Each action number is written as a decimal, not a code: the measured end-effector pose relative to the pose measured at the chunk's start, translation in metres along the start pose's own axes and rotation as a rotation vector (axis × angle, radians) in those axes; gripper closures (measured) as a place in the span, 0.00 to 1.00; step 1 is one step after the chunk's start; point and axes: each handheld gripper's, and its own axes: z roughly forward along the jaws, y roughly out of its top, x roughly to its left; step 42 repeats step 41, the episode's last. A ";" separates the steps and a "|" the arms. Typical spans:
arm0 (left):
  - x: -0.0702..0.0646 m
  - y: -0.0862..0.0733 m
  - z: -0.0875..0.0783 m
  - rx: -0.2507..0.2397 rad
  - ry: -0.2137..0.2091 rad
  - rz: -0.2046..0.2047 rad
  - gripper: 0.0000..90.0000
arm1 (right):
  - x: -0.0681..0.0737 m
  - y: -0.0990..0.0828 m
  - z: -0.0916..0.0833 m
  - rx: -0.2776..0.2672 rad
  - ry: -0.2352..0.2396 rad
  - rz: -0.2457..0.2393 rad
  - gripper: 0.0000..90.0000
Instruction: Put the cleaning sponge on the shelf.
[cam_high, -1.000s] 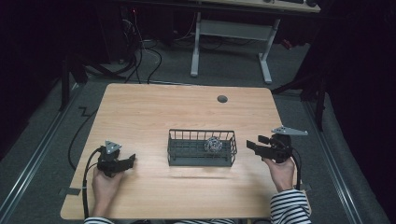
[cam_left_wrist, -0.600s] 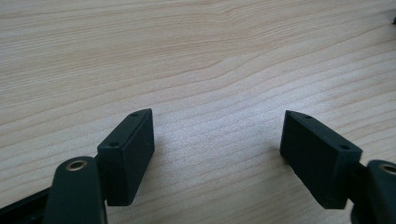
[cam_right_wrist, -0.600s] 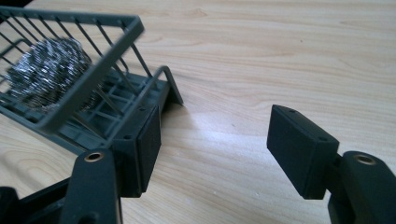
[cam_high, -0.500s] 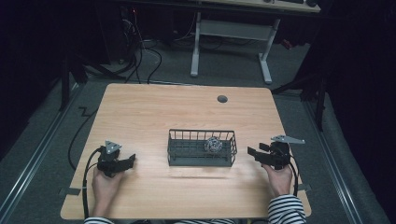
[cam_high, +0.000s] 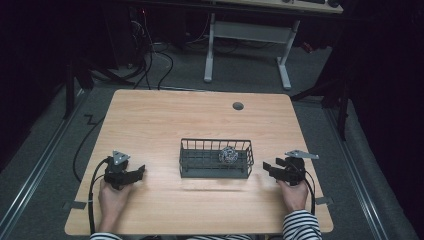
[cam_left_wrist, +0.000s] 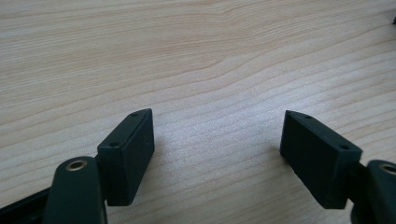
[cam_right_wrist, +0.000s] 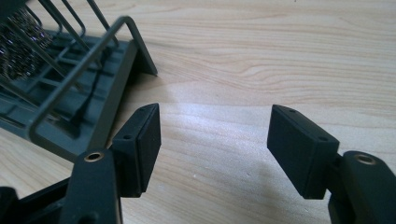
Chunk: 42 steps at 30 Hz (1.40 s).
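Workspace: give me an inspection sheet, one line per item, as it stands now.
Surface: light wooden table, with a round grommet hole near the far edge.
Job's things: dark wire basket at centre front; a metal scouring ball lies in its right part.
Clutter: nothing seen.
Grippers: left gripper on the table, jaws apart, empty; right gripper beside the basket's right end, jaws apart, empty.
Cables: a black cable trails from the left gripper; more cables lie on the floor beyond.
Surroundings: grey carpet floor, a white-legged desk behind, dark room.
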 end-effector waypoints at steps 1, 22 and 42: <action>0.000 0.000 0.000 0.000 0.001 0.000 0.30 | 0.000 -0.001 0.001 0.001 -0.003 -0.002 0.39; 0.000 0.000 0.000 0.000 0.001 -0.001 0.30 | 0.000 -0.012 0.018 0.017 -0.085 -0.054 0.37; 0.000 0.000 0.000 0.000 0.001 0.000 0.29 | 0.009 -0.013 0.021 0.039 -0.151 -0.127 0.37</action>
